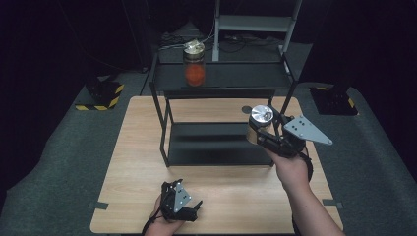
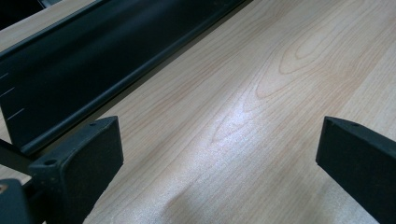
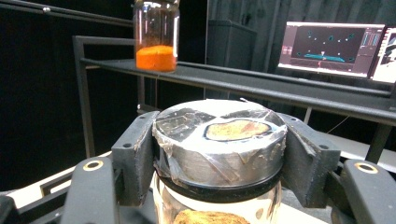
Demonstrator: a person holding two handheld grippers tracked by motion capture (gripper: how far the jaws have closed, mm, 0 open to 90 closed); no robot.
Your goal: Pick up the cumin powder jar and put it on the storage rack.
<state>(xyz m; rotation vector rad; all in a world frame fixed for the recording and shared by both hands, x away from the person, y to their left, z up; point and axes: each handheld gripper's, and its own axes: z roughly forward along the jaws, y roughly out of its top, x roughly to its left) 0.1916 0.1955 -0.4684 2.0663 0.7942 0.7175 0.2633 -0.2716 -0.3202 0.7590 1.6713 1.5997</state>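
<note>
Down at the near edge of the table [image 1: 142, 162], on the left, the left hand-held gripper [image 1: 189, 209] rests low over the wood in the person's hand. In the left gripper view its two black jaws stand spread wide apart, with bare wood grain between them and the dark lower shelf of the rack [image 2: 93, 60] running along just beyond.

Toward the middle stands the black two-tier rack [image 1: 221, 76], and on its upper shelf sits a glass jar with orange contents [image 1: 194, 64], upright and near the shelf's left part.

Further right, the right hand-held gripper [image 1: 260, 129] is held up off the table, beside the rack's right front leg. Its jaws are clamped on a jar with a silver taped lid [image 3: 219, 140], gripping it at the lid from both sides. That jar is upright, with brownish contents visible through the glass below the lid. Behind it, in the right gripper view, a lit monitor [image 3: 334, 46] shows at the far right.
</note>
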